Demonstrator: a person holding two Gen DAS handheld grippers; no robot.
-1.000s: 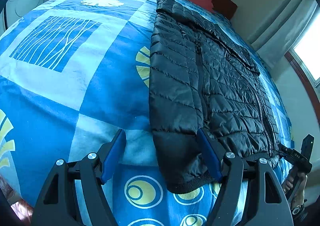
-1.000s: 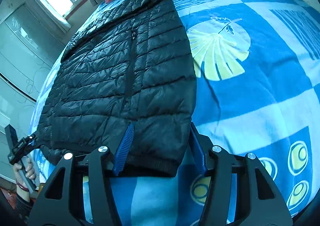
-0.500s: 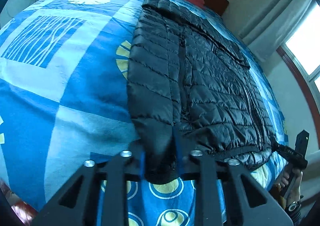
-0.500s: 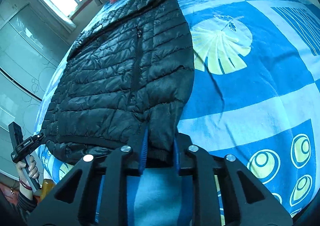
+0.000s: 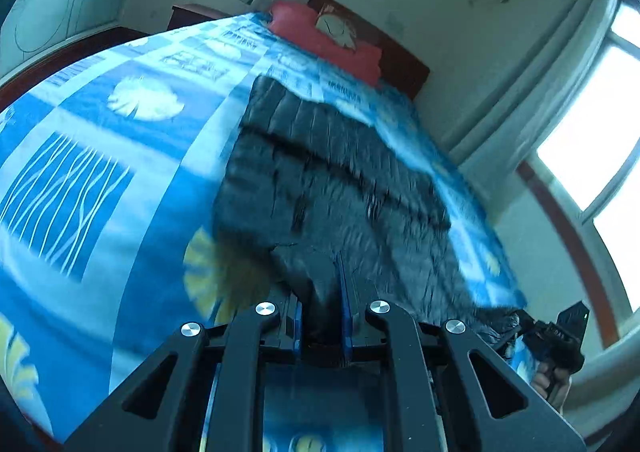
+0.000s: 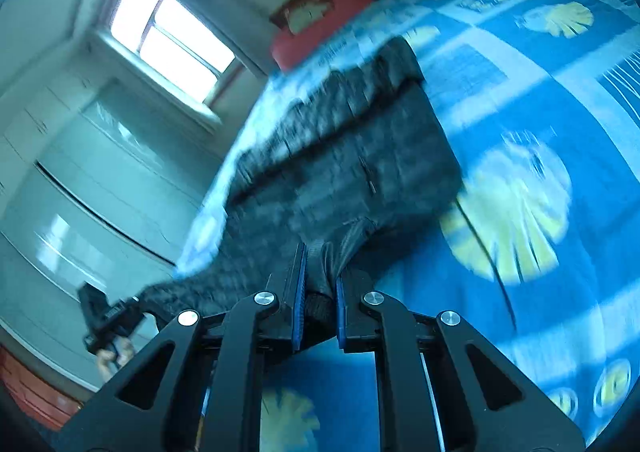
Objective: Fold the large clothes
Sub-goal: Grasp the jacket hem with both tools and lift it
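Observation:
A black quilted puffer jacket (image 5: pixel 320 179) lies along the blue patterned bed (image 5: pixel 120 179), collar toward the far pillow. My left gripper (image 5: pixel 320 316) is shut on one bottom hem corner and holds it above the bed. My right gripper (image 6: pixel 320 304) is shut on the other hem corner of the jacket (image 6: pixel 352 171), also raised. Each view shows the other gripper at the frame's edge: the right one in the left wrist view (image 5: pixel 560 336), the left one in the right wrist view (image 6: pixel 108 320). Both views are motion-blurred.
A red pillow (image 5: pixel 324 39) rests against a dark wooden headboard (image 5: pixel 404 71) at the far end. Windows (image 5: pixel 600 131) and curtains line one wall; pale wardrobe doors (image 6: pixel 80 187) stand beside the bed. The bed cover (image 6: pixel 540 131) spreads wide to either side.
Both grippers went from open around the hem to shut on it, then lifted it off the bed. The views tilted up toward the headboard and walls.

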